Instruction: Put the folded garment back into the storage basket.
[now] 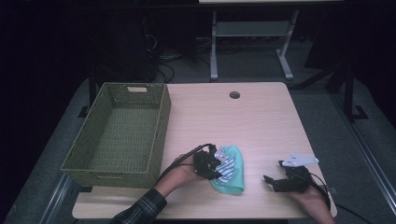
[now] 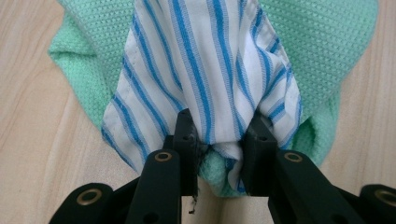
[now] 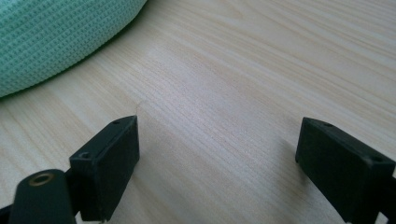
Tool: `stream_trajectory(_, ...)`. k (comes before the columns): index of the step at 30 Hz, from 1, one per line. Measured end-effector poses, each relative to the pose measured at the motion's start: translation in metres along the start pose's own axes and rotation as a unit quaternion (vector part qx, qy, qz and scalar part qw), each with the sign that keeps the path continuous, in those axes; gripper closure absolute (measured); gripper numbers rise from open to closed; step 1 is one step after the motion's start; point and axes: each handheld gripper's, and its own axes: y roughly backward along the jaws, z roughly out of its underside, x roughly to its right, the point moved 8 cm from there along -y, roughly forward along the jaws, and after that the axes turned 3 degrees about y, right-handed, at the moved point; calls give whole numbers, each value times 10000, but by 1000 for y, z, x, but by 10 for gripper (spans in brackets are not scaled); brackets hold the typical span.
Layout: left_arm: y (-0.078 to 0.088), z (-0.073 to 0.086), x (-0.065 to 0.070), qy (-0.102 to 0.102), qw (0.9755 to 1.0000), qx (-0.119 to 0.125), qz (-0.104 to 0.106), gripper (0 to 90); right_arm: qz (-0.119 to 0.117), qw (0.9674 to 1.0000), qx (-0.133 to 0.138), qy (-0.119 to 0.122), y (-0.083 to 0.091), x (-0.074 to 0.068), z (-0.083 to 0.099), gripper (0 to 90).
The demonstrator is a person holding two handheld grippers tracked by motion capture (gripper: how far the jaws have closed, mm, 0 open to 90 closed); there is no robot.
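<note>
Striped cloth [image 2: 205, 70], green cloth [image 2: 322, 51]: two.

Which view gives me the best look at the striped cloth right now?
The left gripper view: the striped cloth sits close up, bunched between the left hand-held gripper jaws, lying on the green cloth. The high view shows it small beside that gripper. The right gripper view catches a green cloth edge.

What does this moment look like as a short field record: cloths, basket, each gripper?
cloths: white cloth with blue stripes lying on a mint-green knitted cloth, near the table's front edge
basket: green woven rectangular basket, nothing inside, on light wooden table, left
left gripper: jaws pinching a fold of striped cloth
right gripper: open, above bare wood
</note>
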Motion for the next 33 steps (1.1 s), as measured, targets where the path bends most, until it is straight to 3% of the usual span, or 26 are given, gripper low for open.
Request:
stream_trajectory(8, 11, -4, -1, 175, 9998, 107, 71, 714, 1, 10000, -1, 4, 0, 0, 0, 128)
stream_trajectory(23, 36, -13, 4, 254, 9994, 158, 194, 712, 0, 10000, 0, 5, 0, 0, 0, 128)
stream_trajectory(33, 62, -22, -4, 442, 9983, 349, 172, 711, 0, 10000, 2, 3, 0, 0, 0, 128)
